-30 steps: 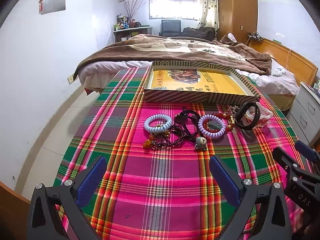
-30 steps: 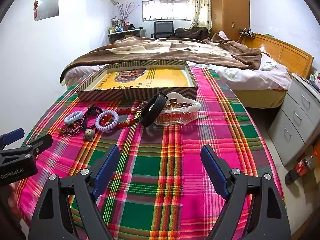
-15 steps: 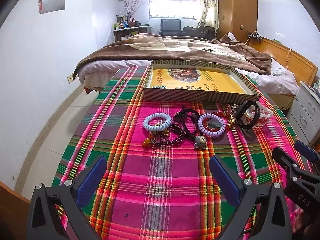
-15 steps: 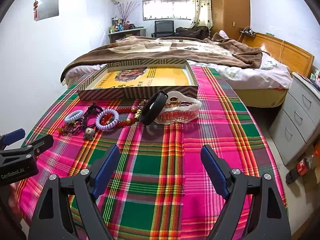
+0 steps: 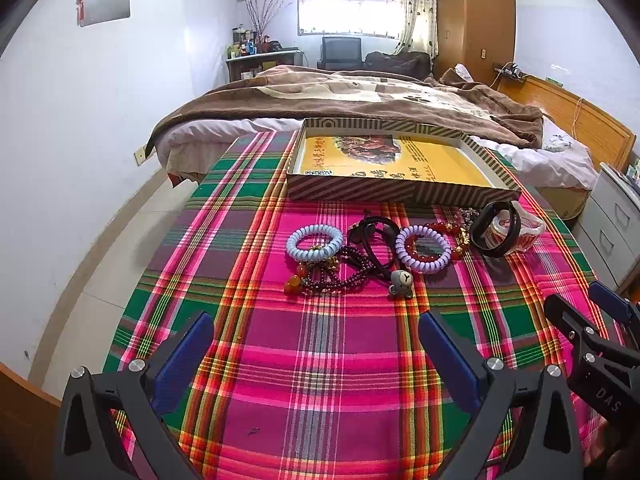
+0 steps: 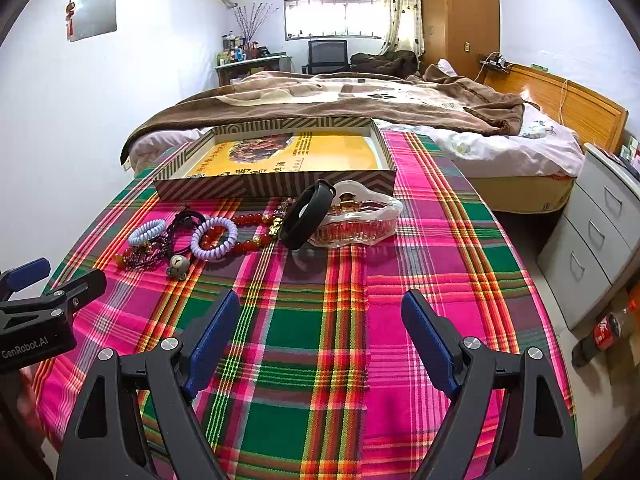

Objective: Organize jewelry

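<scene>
Black wristband (image 6: 307, 213) is propped on edge against glass dish (image 6: 360, 224), long axis running 1–7 o'clock. Red bead bracelet (image 6: 248, 232) is partly hidden under purple coil tie (image 6: 214, 237). Left gripper (image 5: 316, 356) & right gripper (image 6: 320, 336) are held spread, nothing gripped.

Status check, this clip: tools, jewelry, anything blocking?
Left tool open, right tool open, both empty. Jewelry piled on cloth before box. Nothing blocking.

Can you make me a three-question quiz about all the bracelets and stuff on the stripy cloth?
1. Where is the black band?
A. Leaning on the clear hair claw clip
B. Inside the striped cardboard box
C. Under the bed

2. How many pale coiled spiral hair ties are there?
A. One
B. Two
C. Four

3. The left gripper is:
A. Shut on beads
B. Open, holding nothing
C. Inside the box

Answers: 1 A, the band rests against the clip. 2 B, a bluish and a lilac coil. 3 B, its fingers stand wide apart above the plaid tablecloth.
</scene>
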